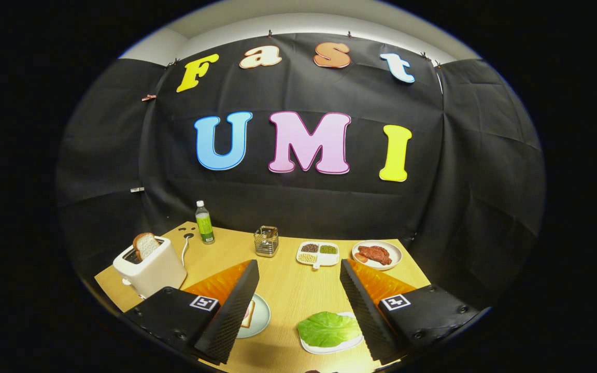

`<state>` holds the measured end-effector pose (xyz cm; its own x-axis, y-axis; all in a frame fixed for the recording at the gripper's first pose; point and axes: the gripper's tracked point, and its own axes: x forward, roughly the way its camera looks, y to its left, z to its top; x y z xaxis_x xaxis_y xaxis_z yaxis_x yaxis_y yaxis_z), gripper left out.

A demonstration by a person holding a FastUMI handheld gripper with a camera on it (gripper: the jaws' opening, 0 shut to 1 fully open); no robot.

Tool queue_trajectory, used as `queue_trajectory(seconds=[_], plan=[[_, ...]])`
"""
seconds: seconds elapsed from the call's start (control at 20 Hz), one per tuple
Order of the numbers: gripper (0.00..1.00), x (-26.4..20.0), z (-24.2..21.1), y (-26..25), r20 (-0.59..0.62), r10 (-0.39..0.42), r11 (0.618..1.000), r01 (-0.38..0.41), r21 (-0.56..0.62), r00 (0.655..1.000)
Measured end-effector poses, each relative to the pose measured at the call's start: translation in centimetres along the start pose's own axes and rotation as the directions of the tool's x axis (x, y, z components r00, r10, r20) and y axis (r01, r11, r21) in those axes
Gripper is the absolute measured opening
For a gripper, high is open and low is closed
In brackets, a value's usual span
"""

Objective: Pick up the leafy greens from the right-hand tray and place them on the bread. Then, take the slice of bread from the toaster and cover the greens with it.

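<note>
Toaster [149, 269]: lower left of the frame, on the wooden table [288, 290]; a slice of bread [146, 245] stands up out of its slot, so the covering step looks not yet begun
Plate with bread [260, 314]: lower centre-left, just right of the left finger and partly hidden by it; a slice of bread lies on it, mostly covered by the finger; I see no greens on it
Gripper [298, 311]: bottom centre; fingers spread wide apart with nothing between them but bare table; released, holding nothing
Leafy greens [328, 328]: lower centre-right, lying flat on the right-hand tray [351, 344], just inside the right finger and untouched
Back row: bottle [204, 222], small rack [266, 241], divided dish [318, 253], plate of meat [377, 254]; none part of the job
Progress: judged at the very start; picking the greens, laying them on the bread, then fetching the toaster slice all remain
</note>
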<state>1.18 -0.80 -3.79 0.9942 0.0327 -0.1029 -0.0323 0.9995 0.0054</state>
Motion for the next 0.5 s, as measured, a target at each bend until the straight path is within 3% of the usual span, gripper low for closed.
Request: queue_trajectory(seconds=[0.5], plan=[[0.98, 2.8, -7.9, -3.6, -0.165, 0.032, 0.999, -0.034, -0.007, 0.986]])
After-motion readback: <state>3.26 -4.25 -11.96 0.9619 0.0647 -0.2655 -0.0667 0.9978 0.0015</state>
